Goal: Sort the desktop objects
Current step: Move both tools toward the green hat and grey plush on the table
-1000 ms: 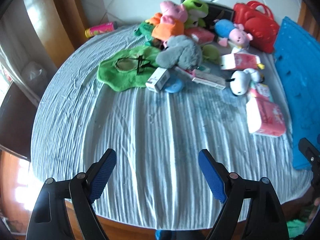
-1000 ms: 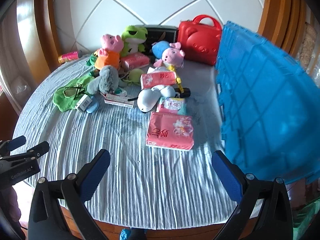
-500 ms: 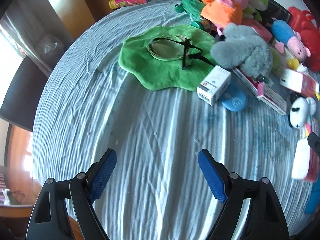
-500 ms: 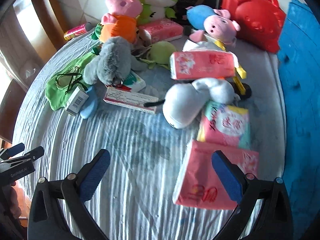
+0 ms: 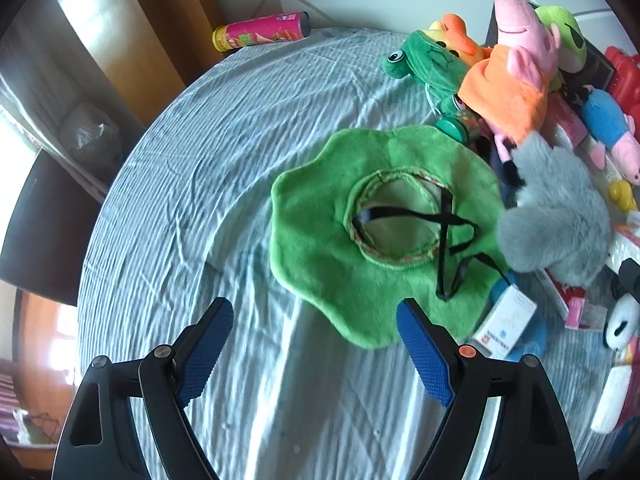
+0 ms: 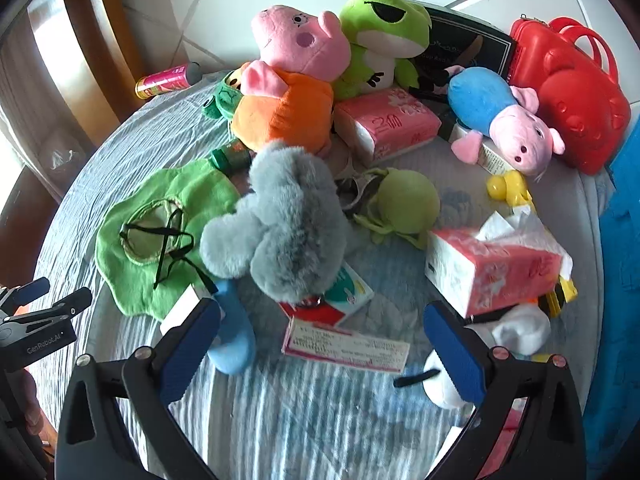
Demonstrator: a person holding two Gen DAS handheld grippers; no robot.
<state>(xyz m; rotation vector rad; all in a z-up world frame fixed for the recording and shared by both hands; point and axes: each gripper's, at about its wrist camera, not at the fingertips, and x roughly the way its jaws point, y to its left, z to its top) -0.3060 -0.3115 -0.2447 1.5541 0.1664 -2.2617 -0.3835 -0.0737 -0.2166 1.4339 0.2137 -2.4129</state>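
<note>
Both grippers, left gripper (image 5: 314, 344) and right gripper (image 6: 320, 344), stood wide open and empty. Just ahead of the left jaws lay the green plush hat (image 5: 336, 248): light, floppy, best pinched at its rim. Beyond the right jaws sat the gray plush toy (image 6: 288, 224), soft and squashy, partly covering a flat carton (image 6: 346, 344). Smaller items beneath stayed hidden.

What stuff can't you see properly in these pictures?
- Small white box: right wrist view, half hidden behind the right tool's finger.
- Black-and-white plush: left wrist view, cut off by the picture's edge.
- Dark book: right wrist view, cover mostly blocked by the green frog plush; print too small.
</note>
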